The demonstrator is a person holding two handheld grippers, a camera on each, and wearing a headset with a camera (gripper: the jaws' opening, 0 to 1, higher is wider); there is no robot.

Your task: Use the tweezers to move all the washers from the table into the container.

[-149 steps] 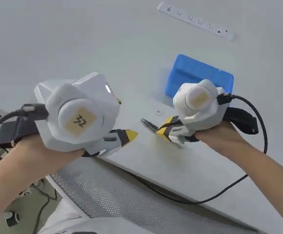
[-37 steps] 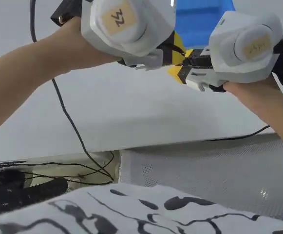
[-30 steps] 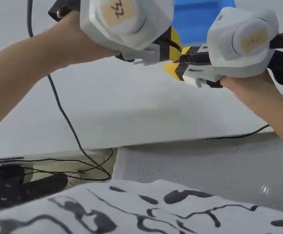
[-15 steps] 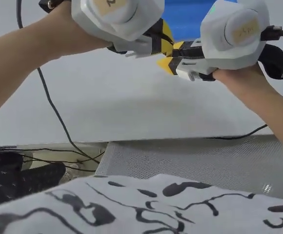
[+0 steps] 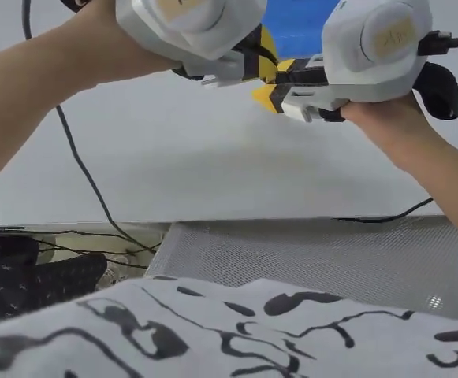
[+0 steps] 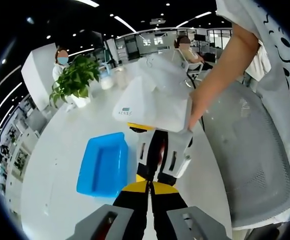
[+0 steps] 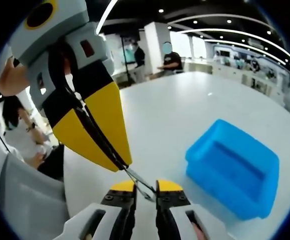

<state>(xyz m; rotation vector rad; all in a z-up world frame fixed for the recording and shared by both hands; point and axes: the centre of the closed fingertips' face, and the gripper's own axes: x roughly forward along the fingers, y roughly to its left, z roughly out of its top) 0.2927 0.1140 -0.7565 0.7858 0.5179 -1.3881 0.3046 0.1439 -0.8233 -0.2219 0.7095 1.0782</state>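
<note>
Five seconds back my two tools were held well apart above the table (image 5: pixel 213 157), with the tweezers (image 7: pixel 139 183) poking out of the right one alone. Now the left gripper (image 5: pixel 264 59) and the right gripper (image 5: pixel 272 88) meet tip to tip, as they already did half a second ago. My head has dipped too, so the head view takes in the mesh chair (image 5: pixel 307 260) and my patterned shirt (image 5: pixel 213 331) along the bottom. The blue container (image 5: pixel 299 24), earlier in full sight, sits on the table just beyond the yellow tips, cut by the top edge and partly hidden behind both white housings. In the left gripper view my own black-and-yellow jaws are pressed together. The right gripper faces me just past them with a hand around it, the container lies on the table to the left of the jaws, and a potted plant (image 6: pixel 75 80) stands farther off. In the right gripper view the left gripper's big yellow jaws come down from the upper left, closed on the tweezers. Their thin metal end runs out into the narrow gap between my own yellow tips — whether those tips are biting on it I cannot tell. The container rests open side up on the table, off to the right.
</note>
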